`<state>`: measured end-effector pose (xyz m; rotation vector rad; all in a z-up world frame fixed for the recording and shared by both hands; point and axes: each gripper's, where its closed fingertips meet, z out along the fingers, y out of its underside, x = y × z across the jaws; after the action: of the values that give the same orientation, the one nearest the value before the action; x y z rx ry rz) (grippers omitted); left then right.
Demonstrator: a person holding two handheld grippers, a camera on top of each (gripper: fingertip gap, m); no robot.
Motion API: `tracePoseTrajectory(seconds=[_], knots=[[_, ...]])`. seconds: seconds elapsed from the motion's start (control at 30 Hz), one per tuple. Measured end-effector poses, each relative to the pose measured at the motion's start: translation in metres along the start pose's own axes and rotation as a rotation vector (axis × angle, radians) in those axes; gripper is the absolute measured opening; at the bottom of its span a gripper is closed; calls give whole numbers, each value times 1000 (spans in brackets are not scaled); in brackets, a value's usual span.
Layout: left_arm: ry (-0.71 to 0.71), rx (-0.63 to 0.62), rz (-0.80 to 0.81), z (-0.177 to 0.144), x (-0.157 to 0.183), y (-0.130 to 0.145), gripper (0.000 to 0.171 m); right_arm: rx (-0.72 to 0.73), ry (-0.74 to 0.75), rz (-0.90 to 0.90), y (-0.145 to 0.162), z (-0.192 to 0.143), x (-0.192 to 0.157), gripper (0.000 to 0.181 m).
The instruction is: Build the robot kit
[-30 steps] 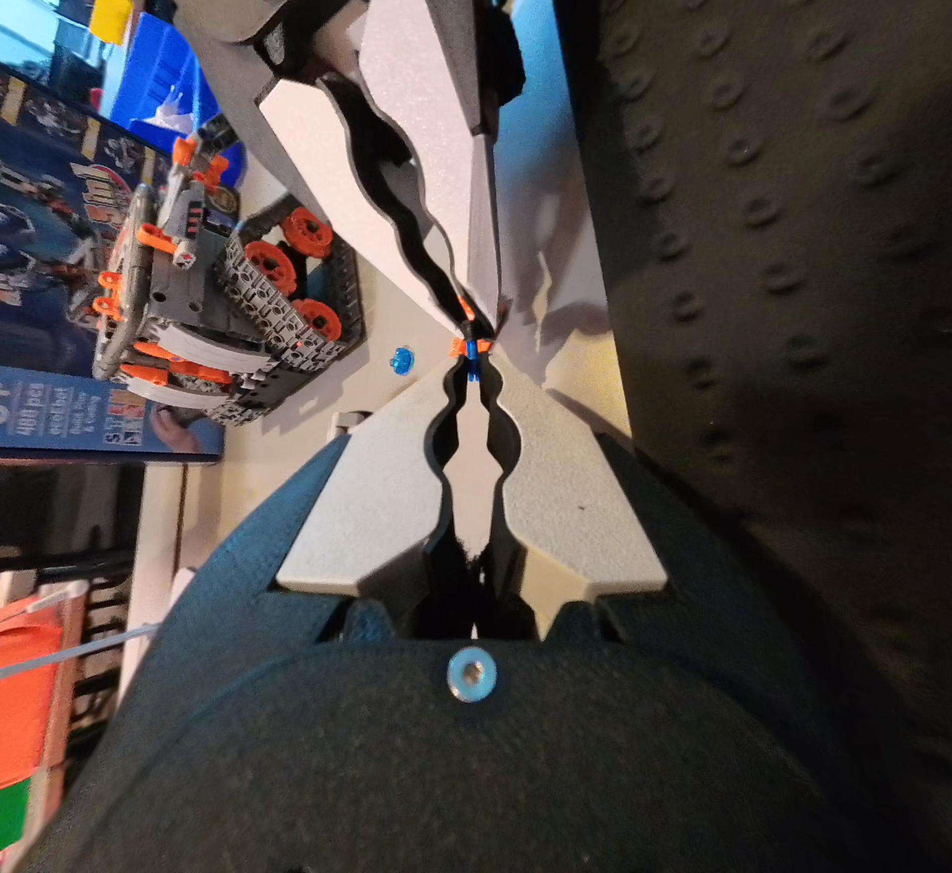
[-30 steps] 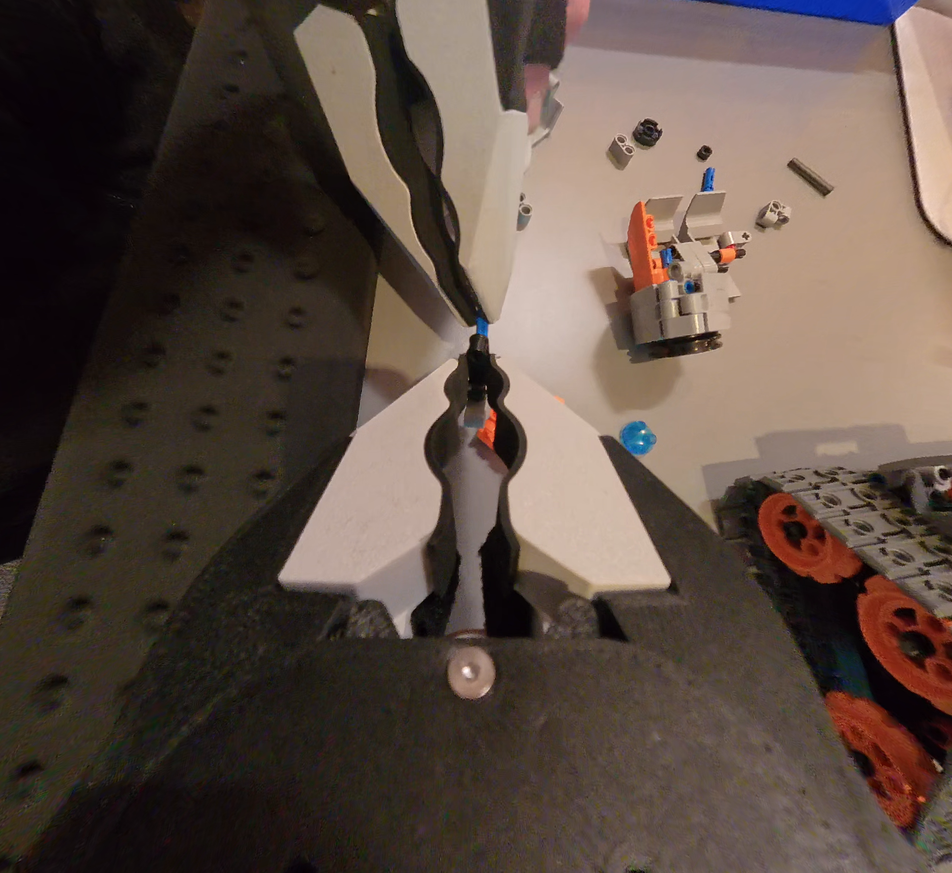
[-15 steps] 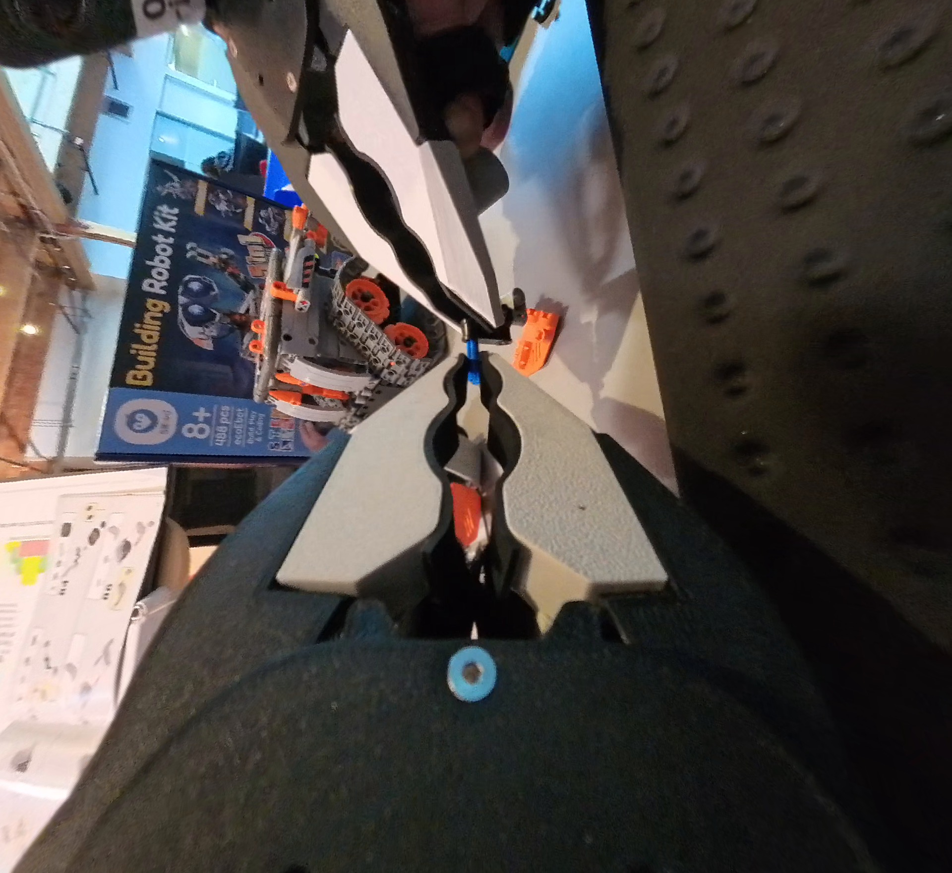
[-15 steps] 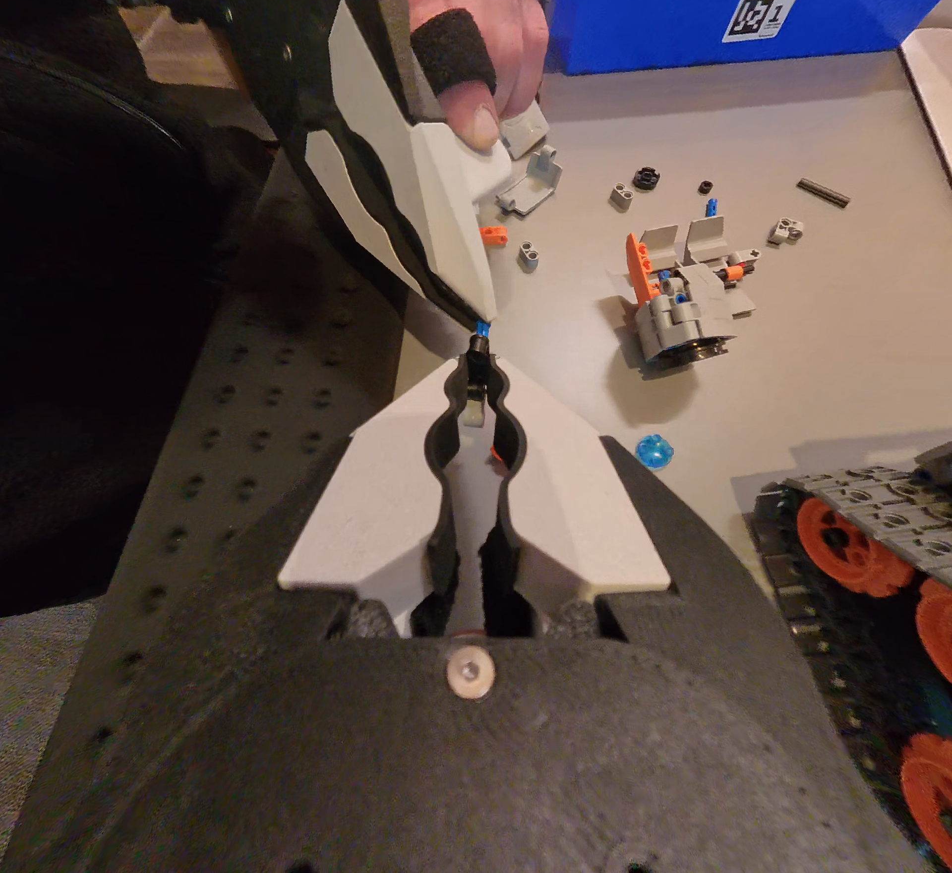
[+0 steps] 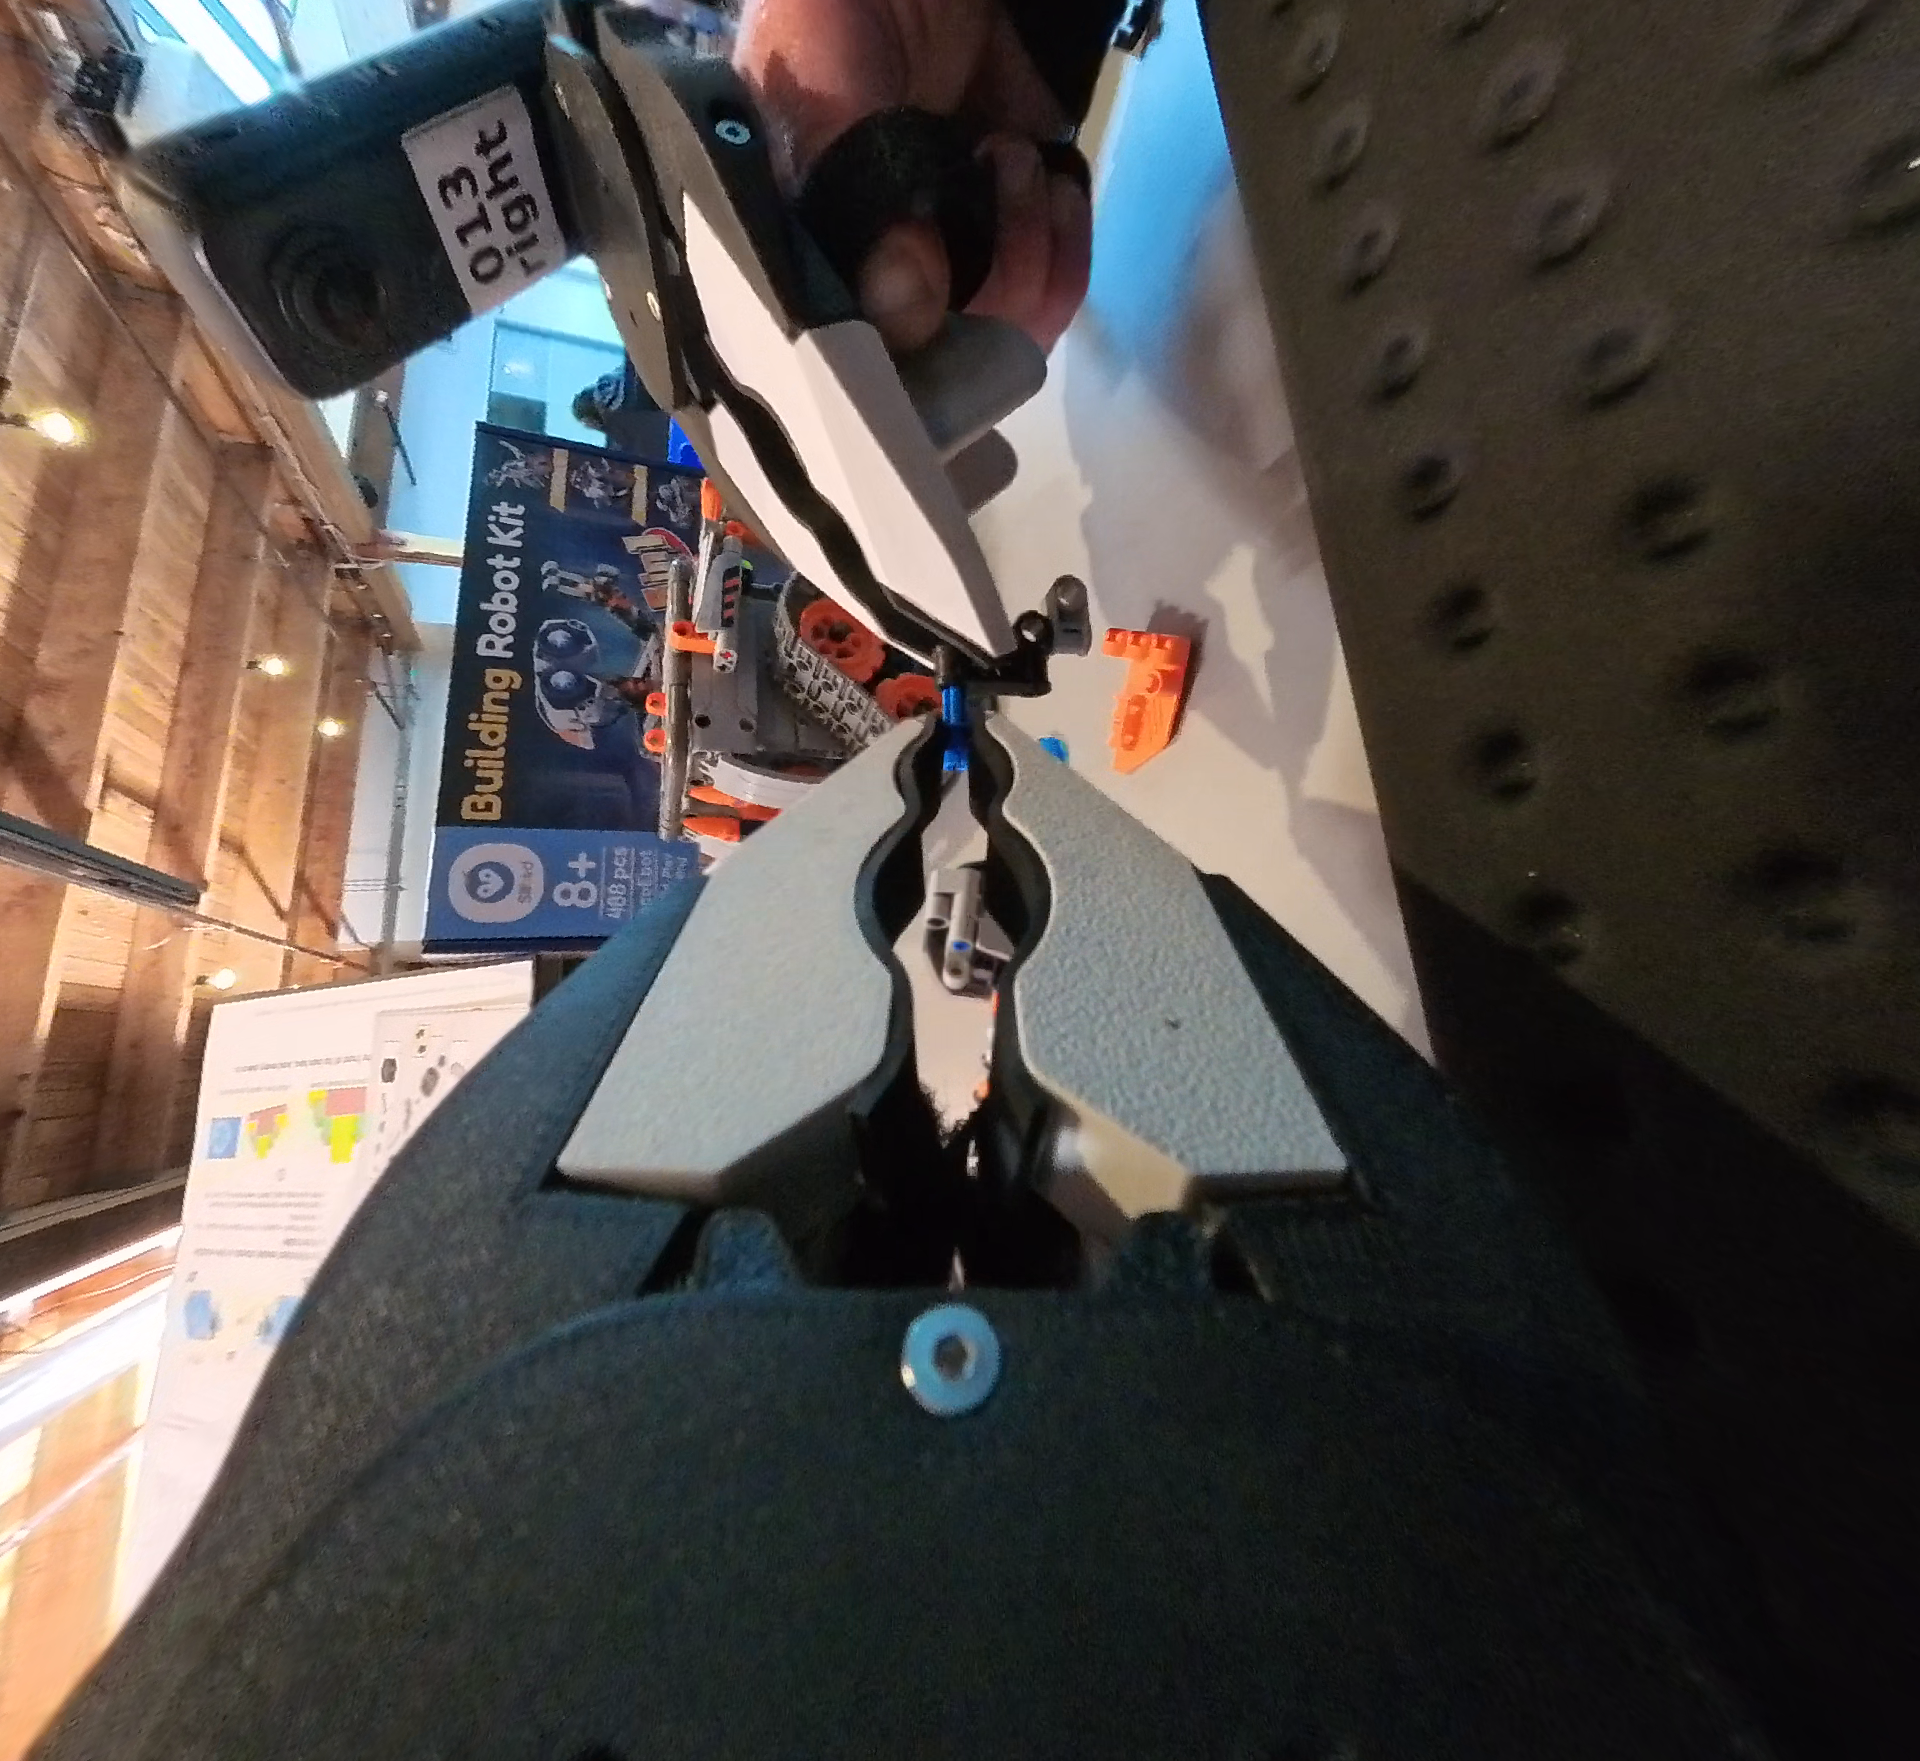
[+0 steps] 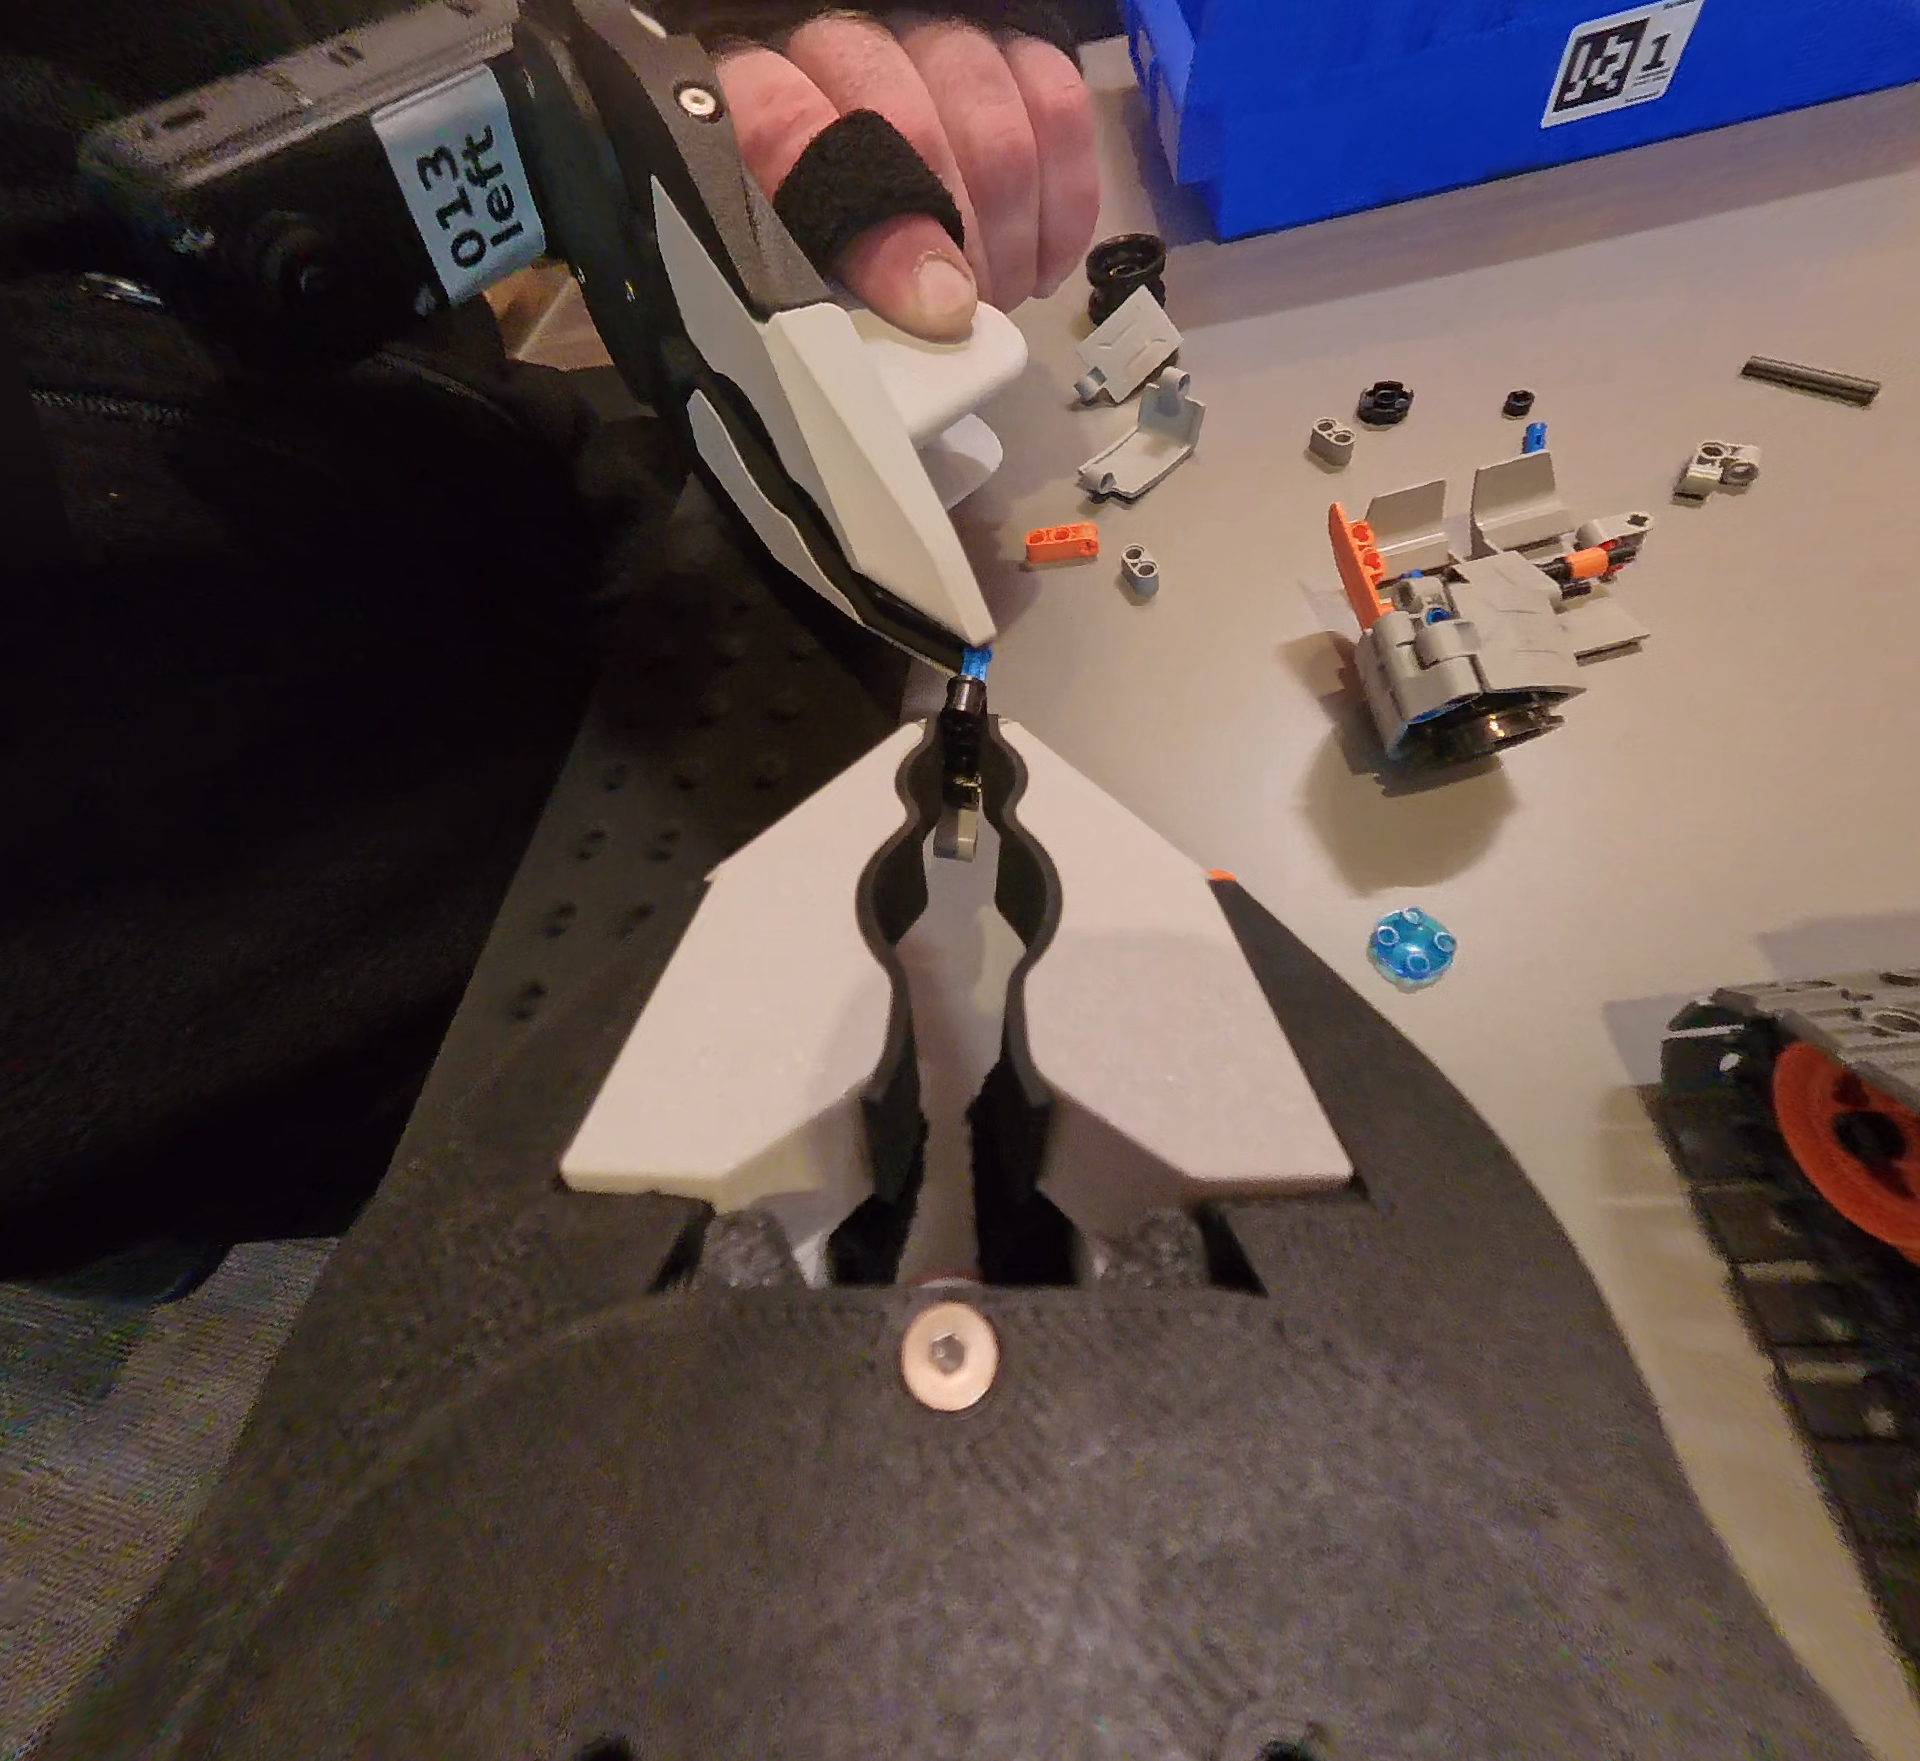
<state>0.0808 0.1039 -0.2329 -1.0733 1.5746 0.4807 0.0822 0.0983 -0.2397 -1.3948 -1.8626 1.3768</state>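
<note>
Two grippers meet tip to tip above a pale grey table strewn with building-toy parts. Behind the table, the left wrist view shows a timber-lined room with ceiling lamps, and a dark blue kit box standing against it with a printed instruction sheet beside it. A blue bin sits at the table's far edge, a tracked vehicle with orange wheels at its near right. Mid-table lie a grey and orange sub-assembly, a round blue stud and loose small pieces.

The left gripper is pressed together on a blue pin; the right gripper pinches a black connector with a grey piece hanging from it. Pin and connector touch end to end.

Compared with a second ago, both grippers have drawn back from each other, so each hand and camera body now shows, and an orange wedge lies uncovered on the table.
</note>
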Motion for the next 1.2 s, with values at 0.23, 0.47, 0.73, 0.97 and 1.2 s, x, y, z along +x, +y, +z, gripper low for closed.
tracePoseTrajectory(seconds=[0.23, 0.47, 0.73, 0.97, 1.2], knots=[[-42, -2, 41, -2, -4, -2, 0, 39, -62, 46, -3, 0, -4, 4], [-31, -8, 64, -2, -2, -3, 0, 41, -79, 59, -2, 0, -4, 4], [122, 32, -113, 1, 7, 1, 1, -46, 43, -70, 6, 4, 4, 4], [226, 77, -281, 2, 9, 3, 2, -107, 133, -183, 8, 6, 7, 3], [313, 129, -403, 1, 10, 2, 1, -142, 184, -264, 9, 7, 8, 3]])
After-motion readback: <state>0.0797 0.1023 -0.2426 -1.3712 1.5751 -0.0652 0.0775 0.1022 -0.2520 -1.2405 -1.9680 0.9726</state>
